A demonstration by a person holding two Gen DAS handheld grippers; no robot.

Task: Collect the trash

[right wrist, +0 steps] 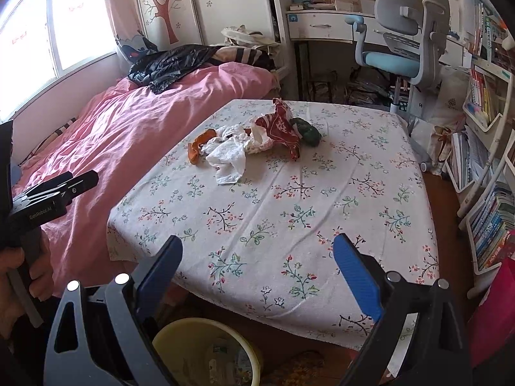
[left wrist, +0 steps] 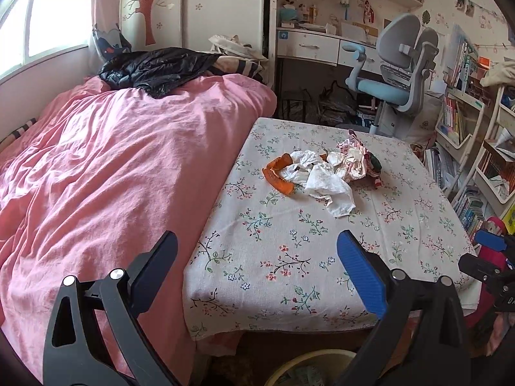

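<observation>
One trash pile sits mid-table on the floral tablecloth (right wrist: 289, 199): two orange peels (left wrist: 278, 177), a few crumpled white tissues (right wrist: 227, 157), one red wrapper (right wrist: 280, 128), one dark green wad (right wrist: 307, 132), all touching or overlapping. Two grippers, left gripper (left wrist: 257, 260) and right gripper (right wrist: 257, 257), both spread wide, holding nothing, hovering at the near table edge, nothing between them and the pile. One yellow bin (right wrist: 206, 350) on the floor below the near edge, pink bed (left wrist: 96, 167) left, one desk chair (right wrist: 405, 38) behind.
</observation>
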